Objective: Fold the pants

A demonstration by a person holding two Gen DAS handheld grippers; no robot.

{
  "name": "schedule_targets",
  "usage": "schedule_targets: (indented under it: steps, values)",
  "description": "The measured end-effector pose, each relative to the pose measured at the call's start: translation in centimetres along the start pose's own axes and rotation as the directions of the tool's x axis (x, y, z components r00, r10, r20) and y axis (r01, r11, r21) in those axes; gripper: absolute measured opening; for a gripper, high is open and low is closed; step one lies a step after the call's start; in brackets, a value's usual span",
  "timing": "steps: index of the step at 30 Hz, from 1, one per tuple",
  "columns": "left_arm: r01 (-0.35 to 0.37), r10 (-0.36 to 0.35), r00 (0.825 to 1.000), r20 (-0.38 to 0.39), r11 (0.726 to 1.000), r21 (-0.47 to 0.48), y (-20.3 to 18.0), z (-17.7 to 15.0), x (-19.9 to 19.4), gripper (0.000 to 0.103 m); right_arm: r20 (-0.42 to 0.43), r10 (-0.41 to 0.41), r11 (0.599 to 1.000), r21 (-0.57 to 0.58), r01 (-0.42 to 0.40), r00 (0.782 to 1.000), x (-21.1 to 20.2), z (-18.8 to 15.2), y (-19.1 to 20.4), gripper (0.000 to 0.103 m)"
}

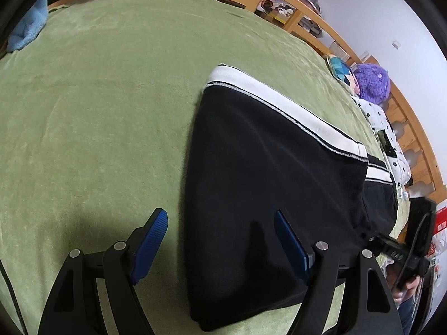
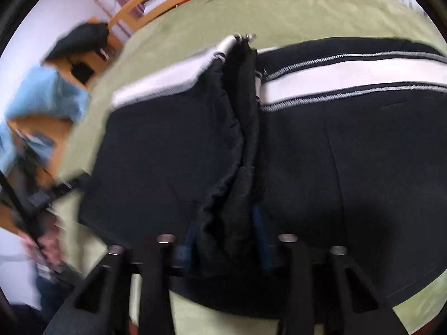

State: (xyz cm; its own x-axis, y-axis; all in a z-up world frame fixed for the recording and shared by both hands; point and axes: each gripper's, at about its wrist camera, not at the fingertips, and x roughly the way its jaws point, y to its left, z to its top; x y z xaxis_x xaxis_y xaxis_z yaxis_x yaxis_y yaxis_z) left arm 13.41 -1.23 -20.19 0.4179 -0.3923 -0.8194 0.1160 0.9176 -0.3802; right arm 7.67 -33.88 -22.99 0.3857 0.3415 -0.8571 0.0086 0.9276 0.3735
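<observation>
A green plush blanket (image 1: 97, 106) covers the bed, spreading ahead of the tongs and off to their left; a wooden bed rail (image 1: 282, 2) curves along its far edge, ahead and to the right; beyond the rail stands a plain white wall (image 1: 391, 19); a purple plush toy (image 1: 373, 82) lies against the rail, far right of the tongs (beside a patterned cushion (image 1: 339, 69)); a light blue cloth (image 1: 26, 30) sits at the far left; the light is soft and even.

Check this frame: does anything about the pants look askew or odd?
Only the bunched ridge of the black pants pinched in the right gripper: it stands proud of the flat layers. The left gripper hovers open.
</observation>
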Motion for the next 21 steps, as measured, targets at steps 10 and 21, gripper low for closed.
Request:
schedule_targets:
  steps: [10, 21]
  values:
    - [-0.025, 0.024, 0.999, -0.024, 1.000, -0.015, -0.3, 0.4, 1.3, 0.077, -0.005, 0.037, 0.998, 0.045, -0.037, 0.999, -1.7, -0.8, -1.6, 0.032]
    - [-0.014, 0.014, 1.000, -0.009, 1.000, -0.016, 0.2, 1.8, 4.1, 0.076, 0.223, -0.354, 0.852, 0.476, 0.215, 0.908, -14.5, -4.0, -17.8, 0.068]
